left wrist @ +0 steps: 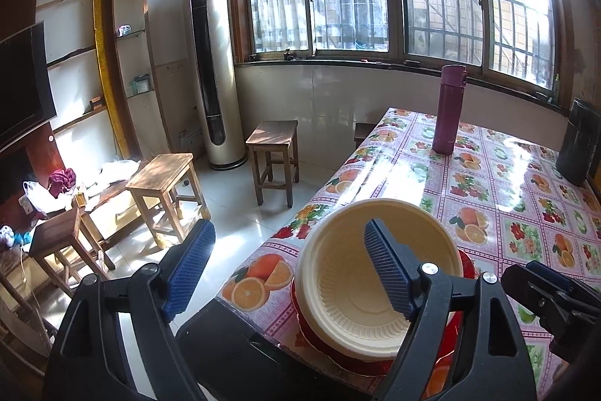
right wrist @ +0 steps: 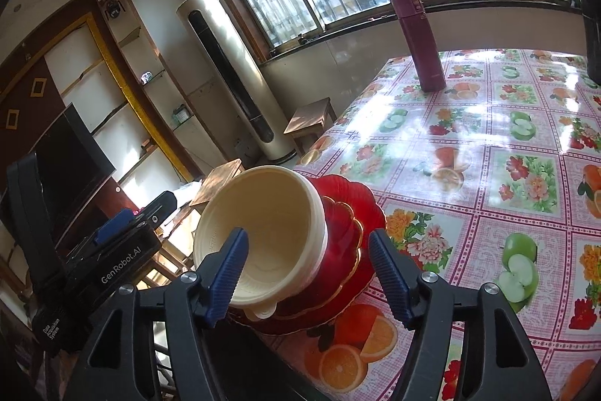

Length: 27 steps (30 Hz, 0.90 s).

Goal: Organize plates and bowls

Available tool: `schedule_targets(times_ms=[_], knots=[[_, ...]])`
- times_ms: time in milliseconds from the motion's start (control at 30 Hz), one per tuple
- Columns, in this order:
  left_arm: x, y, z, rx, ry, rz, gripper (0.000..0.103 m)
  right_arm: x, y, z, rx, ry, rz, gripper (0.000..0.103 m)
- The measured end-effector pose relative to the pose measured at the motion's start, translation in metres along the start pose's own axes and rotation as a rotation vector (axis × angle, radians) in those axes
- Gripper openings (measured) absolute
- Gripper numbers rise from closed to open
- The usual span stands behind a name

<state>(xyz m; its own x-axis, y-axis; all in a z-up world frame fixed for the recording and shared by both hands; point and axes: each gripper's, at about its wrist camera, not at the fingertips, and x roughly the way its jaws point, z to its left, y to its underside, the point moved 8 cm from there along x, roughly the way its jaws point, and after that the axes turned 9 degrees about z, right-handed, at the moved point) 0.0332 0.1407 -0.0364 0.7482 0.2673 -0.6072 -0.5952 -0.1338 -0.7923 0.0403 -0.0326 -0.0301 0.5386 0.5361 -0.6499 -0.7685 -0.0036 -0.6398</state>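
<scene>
"genrobot.ai" and "data acquisition system" stand on the left hand-held gripper [right wrist: 112, 232].

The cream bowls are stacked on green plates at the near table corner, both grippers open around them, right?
Nearly. The plates are red, not green, as the right wrist view shows. The cream bowls do sit on them at the near corner, with left gripper and right gripper open.

Table [right wrist: 488, 145] under a glossy fruit-and-flower cloth; red plates [right wrist: 349, 198] stacked at its near corner, purple flask [right wrist: 420, 40] upright towards the window; dark cylinder [left wrist: 576, 145] at the far right edge
</scene>
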Motion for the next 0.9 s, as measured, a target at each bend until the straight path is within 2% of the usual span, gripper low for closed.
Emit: schedule_targets(times_ms=[300,900], knots=[[-0.022,0.001,-0.007,0.021,0.023,-0.017,0.083,-0.024,0.016,0.008,-0.061,-0.004,-0.065,0.073],[-0.048,0.01,-0.023,0.08,0.058,-0.037,0.085,-0.049,0.026,0.011,-0.069,-0.012,-0.116,0.074]])
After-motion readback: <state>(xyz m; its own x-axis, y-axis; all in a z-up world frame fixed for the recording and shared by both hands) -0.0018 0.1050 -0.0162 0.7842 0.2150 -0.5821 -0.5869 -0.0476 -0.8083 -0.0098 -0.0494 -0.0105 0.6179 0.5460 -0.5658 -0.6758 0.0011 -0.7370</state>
